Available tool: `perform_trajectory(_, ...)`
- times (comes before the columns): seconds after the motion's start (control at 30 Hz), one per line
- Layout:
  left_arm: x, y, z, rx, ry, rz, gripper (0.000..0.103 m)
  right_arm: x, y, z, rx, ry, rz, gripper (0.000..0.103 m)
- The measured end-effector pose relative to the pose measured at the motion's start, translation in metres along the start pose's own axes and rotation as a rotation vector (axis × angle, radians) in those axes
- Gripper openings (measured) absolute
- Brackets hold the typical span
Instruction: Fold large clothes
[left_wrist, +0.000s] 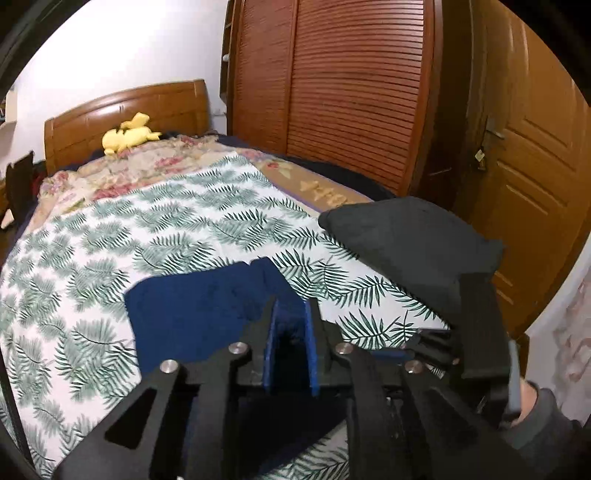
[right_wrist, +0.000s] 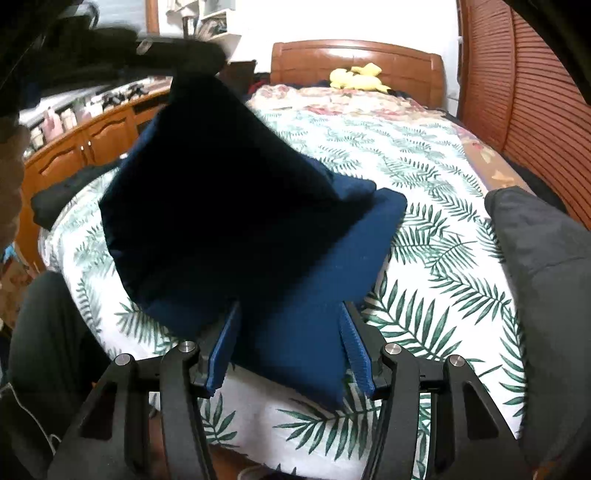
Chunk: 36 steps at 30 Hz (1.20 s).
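Indoor light, moderately bright, soft and even. Glare on glossy headboard (right_wrist: 356, 61) and on pale wall (left_wrist: 122, 48). Strong fisheye bending with black vignette at corners. Motion blur on raised blue cloth (right_wrist: 221, 206), near-black in shadow. Sharp on leaf-print sheet (left_wrist: 184, 221). Slight softness and compression noise throughout.

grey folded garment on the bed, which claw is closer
Right. The right claw hangs left of the grey garment; the left claw is farther left, above the blue cloth.
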<state>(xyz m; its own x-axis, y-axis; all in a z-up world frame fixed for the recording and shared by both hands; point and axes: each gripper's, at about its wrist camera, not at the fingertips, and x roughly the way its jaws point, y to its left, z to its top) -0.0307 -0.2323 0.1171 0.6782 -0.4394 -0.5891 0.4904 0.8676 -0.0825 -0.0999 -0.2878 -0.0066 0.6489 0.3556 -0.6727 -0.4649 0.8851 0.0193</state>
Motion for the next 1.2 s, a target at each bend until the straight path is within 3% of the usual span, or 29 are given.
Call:
perform_trajectory(0.2,-0.023,0.019,-0.014,-0.005,-0.038,0.058,0.017,-0.03,0.001,0.012,0.018,-0.094,0.031,0.055)
perform_trajectory(0.4,-0.025,0.053,-0.05,-0.038,0.0,0.118,0.018,-0.04,0.013,0.029,0.009,-0.154,0.064,0.055)
perform_trajectory(0.63,-0.024,0.083,-0.091,-0.062,0.031,0.193,0.018,-0.006,0.025,0.033,-0.003,-0.081,0.089,0.055)
perform_trajectory(0.97,-0.024,0.108,-0.125,-0.125,0.064,0.195,0.018,0.03,0.035,0.023,-0.021,0.021,0.129,0.055)
perform_trajectory(1.07,-0.024,0.11,-0.128,-0.13,0.067,0.194,0.018,0.031,0.037,0.022,-0.044,0.01,0.113,0.054)
perform_trajectory(1.1,-0.024,0.11,-0.128,-0.13,0.066,0.193,0.018,0.03,0.037,0.022,-0.046,0.005,0.117,0.051)
perform_trajectory(1.13,-0.024,0.11,-0.128,-0.13,0.066,0.193,0.018,0.028,0.037,0.022,-0.048,0.003,0.116,0.04)
perform_trajectory(1.17,-0.024,0.11,-0.128,-0.128,0.065,0.193,0.018,0.027,0.037,0.022,-0.052,-0.002,0.114,0.018)
perform_trajectory(1.2,-0.024,0.109,-0.128,-0.126,0.064,0.193,0.018,0.024,0.037,0.023,-0.063,-0.012,0.109,0.007)
